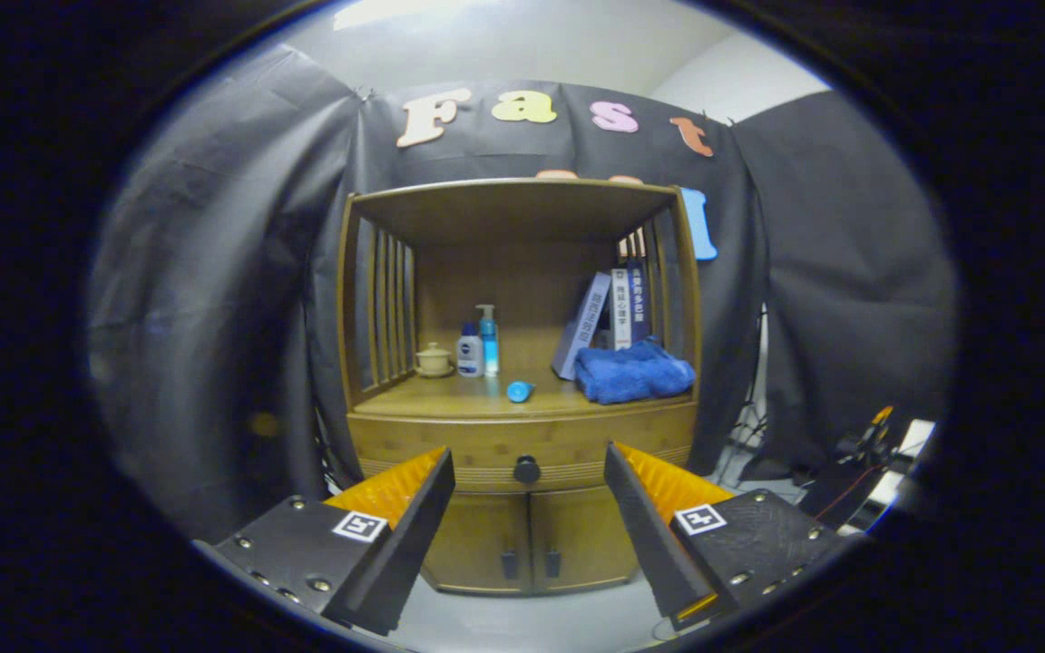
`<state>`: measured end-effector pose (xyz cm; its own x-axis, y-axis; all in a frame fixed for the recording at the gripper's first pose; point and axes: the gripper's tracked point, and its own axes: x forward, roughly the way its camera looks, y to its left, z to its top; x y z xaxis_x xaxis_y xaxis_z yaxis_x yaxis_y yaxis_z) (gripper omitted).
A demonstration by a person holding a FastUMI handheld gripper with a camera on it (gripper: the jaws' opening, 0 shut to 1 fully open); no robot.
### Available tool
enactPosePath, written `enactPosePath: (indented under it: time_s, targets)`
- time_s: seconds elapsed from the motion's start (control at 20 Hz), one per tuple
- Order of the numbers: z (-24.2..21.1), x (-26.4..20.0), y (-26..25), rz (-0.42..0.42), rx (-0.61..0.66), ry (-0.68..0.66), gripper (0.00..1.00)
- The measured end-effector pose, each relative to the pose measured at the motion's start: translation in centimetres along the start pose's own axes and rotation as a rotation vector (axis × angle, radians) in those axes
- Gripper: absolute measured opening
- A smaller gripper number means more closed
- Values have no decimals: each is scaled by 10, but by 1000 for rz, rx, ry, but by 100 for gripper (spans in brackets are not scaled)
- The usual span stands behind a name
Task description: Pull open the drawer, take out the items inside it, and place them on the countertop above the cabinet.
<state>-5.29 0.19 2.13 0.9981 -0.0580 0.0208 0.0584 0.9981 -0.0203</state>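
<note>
A wooden cabinet (522,435) stands straight ahead, some way beyond my fingers. Its drawer (450,446) is closed, with a round dark knob (527,469) at its middle. The knob appears in the gap between my fingertips but farther off. The countertop (450,396) above the drawer carries several items under a top shelf. My gripper (529,467) is open, with nothing between its fingers. What is inside the drawer is hidden.
On the countertop sit a small lidded cup (434,360), two bottles (479,347), a small blue thing (519,391), a folded blue towel (633,372) and leaning books (609,317). Two lower doors (527,535) are closed. Dark equipment (867,462) lies right of the cabinet.
</note>
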Motion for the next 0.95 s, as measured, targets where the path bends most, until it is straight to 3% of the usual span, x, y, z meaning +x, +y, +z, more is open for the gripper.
enactPosePath:
  time_s: [0.25, 0.5, 0.95]
  targets:
    - [31, -14, -4, 79, 52, 13, 99]
    - [96, -30, -28, 29, -14, -98, 99]
    - [90, -38, -44, 43, 41, -43, 99]
